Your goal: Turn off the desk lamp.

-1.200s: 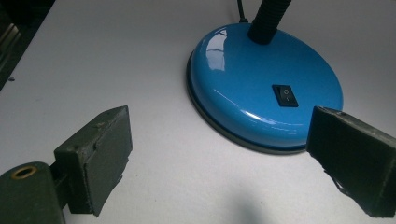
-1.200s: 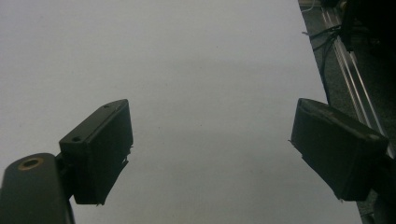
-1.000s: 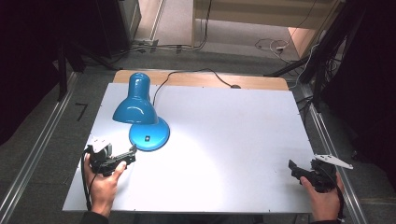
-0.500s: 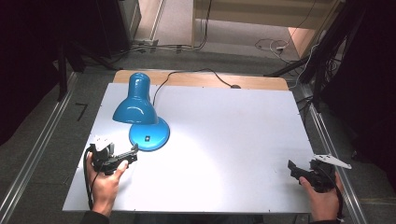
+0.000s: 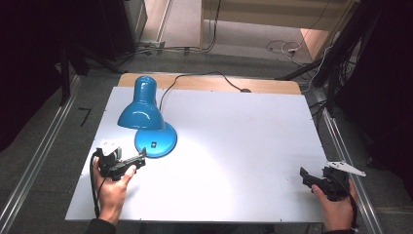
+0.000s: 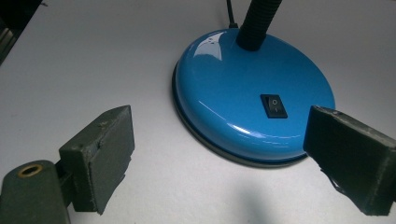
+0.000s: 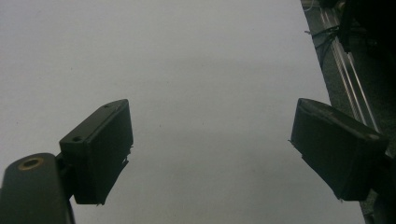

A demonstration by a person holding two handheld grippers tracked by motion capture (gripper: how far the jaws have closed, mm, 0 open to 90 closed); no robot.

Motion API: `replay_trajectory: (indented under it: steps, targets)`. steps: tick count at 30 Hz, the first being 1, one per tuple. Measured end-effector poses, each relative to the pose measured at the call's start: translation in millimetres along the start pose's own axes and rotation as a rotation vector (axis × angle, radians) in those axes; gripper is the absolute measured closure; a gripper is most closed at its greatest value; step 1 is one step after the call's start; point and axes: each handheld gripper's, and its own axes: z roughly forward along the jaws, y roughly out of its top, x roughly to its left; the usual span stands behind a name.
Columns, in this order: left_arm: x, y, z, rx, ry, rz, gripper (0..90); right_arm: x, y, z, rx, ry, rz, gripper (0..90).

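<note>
Jaws wide apart on the left gripper [image 6: 219, 163], holding nothing, with bare table [image 6: 84, 60] showing between them. Aimed low at the near rim of the lamp [image 6: 254, 100] base, probably so that one jaw can come down on the black rocker switch [image 6: 273, 105] set in the top of the base, just ahead of the right-hand jaw. Held close to the table, likely because the switch sits low on a shallow dome and wants a press from above and in front. Base flat on the table; black gooseneck rising from its far side; shade [image 5: 141, 106] leaning away toward the far left corner, its cord [image 5: 195, 80] trailing off the far edge, which leaves the switch side free for the approach.

Jaws equally wide on the right gripper [image 7: 212, 154], also holding nothing, pointed over plain white table near its right edge. Parked at the near right corner in the high view [image 5: 311, 179], well apart from the lamp, presumably because a switch press needs one hand and the heavy base needs no steadying.
</note>
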Motion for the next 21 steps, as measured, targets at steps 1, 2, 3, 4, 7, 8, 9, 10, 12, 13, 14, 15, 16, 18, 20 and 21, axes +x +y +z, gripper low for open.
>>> replay_trajectory:
  steps: [1,2,3,4,7,8,9,10,12,13,14,15,16,18,20,21]
  targets:
    - [0.0,0.0,0.0,0.0,0.0,0.0,9.6,0.0,0.0,0.0,0.0,0.0,0.0,11.4]
    - [-0.4,0.2,0.3,-0.002,-0.001,-0.001,9.7,0.0,-0.1,-0.1,-0.001,0.0,0.0,11.4]
    - [-1.0,0.7,0.9,0.0,-0.003,-0.001,9.7,0.0,-0.1,-0.1,0.0,0.0,0.0,11.4]
    - [-1.0,0.7,0.9,0.0,-0.003,-0.001,9.9,-0.1,-0.1,0.0,0.0,0.001,-0.002,11.4]
    - [-2.5,0.7,2.2,-0.002,-0.001,0.0,12.6,0.2,-0.1,0.0,0.0,0.002,-0.002,11.5]
    - [-3.0,0.7,2.5,0.0,-0.004,0.003,13.0,0.5,0.0,-0.2,-0.004,0.002,-0.005,11.6]
    - [-3.7,0.7,2.9,0.0,-0.006,0.003,13.6,0.7,0.1,-0.2,-0.005,0.002,-0.004,11.6]
    - [-4.4,0.8,3.3,-0.001,-0.006,0.004,14.5,1.0,0.1,-0.3,-0.005,0.003,-0.004,11.6]
    - [-5.1,1.1,4.2,0.001,-0.009,0.007,15.6,1.3,0.2,-0.4,-0.003,0.002,-0.003,11.7]
    - [-6.1,1.1,5.0,0.001,-0.007,0.015,17.8,1.4,0.2,-0.4,-0.003,0.003,-0.004,11.7]
    - [-6.1,1.1,5.0,0.001,-0.007,0.015,19.7,1.4,0.1,-0.3,-0.003,0.003,-0.004,11.7]
    - [-6.7,1.3,5.4,0.0,-0.003,0.019,22.5,1.3,0.1,-0.4,-0.003,0.003,-0.005,11.8]
    - [-6.9,1.6,5.9,0.002,-0.009,0.019,22.5,1.3,0.1,-0.4,-0.003,0.003,-0.005,11.8]
    - [-7.7,2.4,7.4,-0.002,-0.03,0.016,33.7,1.3,0.1,-0.4,-0.004,0.003,-0.004,11.9]
    - [-8.3,2.8,7.7,-0.001,-0.035,0.019,41.6,1.6,0.2,-0.5,-0.004,0.002,-0.004,12.0]
    - [-10.4,3.6,8.0,-0.008,-0.043,0.03,46.3,1.7,0.2,-0.4,-0.005,0.003,-0.006,12.0]
